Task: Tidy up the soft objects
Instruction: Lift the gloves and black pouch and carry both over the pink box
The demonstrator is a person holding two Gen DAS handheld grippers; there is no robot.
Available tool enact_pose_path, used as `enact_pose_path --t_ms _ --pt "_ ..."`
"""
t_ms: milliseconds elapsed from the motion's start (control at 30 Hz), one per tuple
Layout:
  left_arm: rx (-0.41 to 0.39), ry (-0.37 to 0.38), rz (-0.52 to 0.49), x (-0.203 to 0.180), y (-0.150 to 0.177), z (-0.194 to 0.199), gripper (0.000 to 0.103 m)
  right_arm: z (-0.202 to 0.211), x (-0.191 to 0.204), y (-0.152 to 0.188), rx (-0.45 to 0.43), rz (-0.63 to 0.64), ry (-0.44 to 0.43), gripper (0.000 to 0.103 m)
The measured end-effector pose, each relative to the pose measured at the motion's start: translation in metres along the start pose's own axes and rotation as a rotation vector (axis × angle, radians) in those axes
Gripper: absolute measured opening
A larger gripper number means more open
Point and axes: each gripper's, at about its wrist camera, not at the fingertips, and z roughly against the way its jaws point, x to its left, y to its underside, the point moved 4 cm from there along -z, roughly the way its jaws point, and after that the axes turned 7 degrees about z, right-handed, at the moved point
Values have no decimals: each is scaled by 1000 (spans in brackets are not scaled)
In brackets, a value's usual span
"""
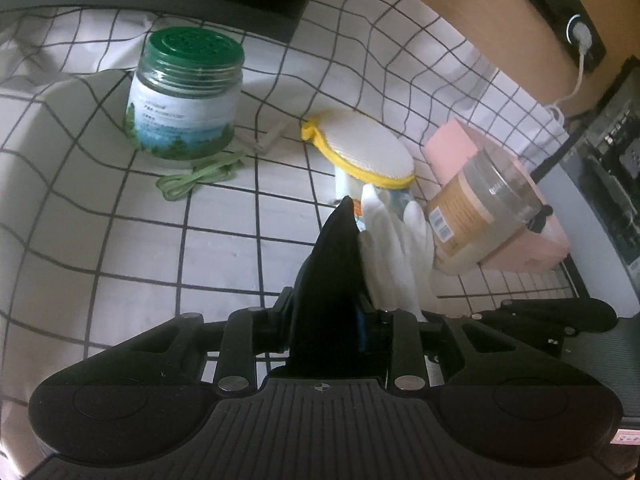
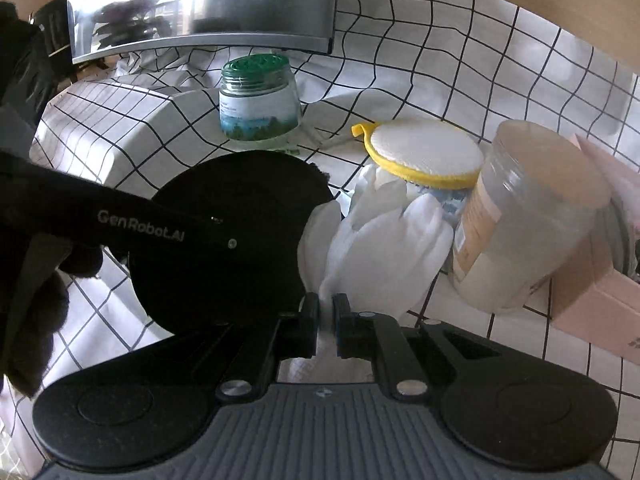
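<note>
White cloth glove (image 2: 380, 248) hangs pinched in our nearly closed right gripper (image 2: 327, 312) over the counter (image 1: 200, 240), while our left gripper (image 1: 362, 264), part-open, grips its edge, seemingly to fold it.

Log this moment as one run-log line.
right gripper: shut on white fabric glove | left gripper: state unclear, black finger beside glove | yellow-rimmed round white pad: behind glove | checked tablecloth

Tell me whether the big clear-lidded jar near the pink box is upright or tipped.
Tipped: the clear-lidded jar leans against the pink box, its lid higher than its base.
</note>
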Motion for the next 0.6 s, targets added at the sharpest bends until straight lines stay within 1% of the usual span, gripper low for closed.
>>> enact_pose_path --t_ms 67,167,200,233,267,300,333,400,467,533,600 --pt "11 0 4 0 -1 0 32 0 -1 1 2 -2 -1 9" --pt "29 13 60 4 0 2 30 0 -1 1 6 -2 1 11" --pt "37 18 77 6 2 4 28 1 0 1 14 5 6 18" --pt "43 19 83 7 3 6 27 2 0 1 23 11 14 30" --pt "43 18 85 8 5 10 26 5 -1 0 23 15 18 38" --pt "35 17 86 9 7 14 25 10 -2 0 11 15 16 56" --pt "14 16 86 10 9 22 23 17 -4 -1 -14 7 17 67" --pt "-36 0 81 12 12 37 23 29 -10 -1 -59 -15 27 71" --pt "-100 -39 73 15 15 53 23 34 -17 0 -73 -47 27 74" --pt "-159 -87 80 22 16 67 23 29 -25 0 -57 -96 14 74" --pt "-196 -118 100 30 17 77 23 20 -33 0 -27 -153 19 74"
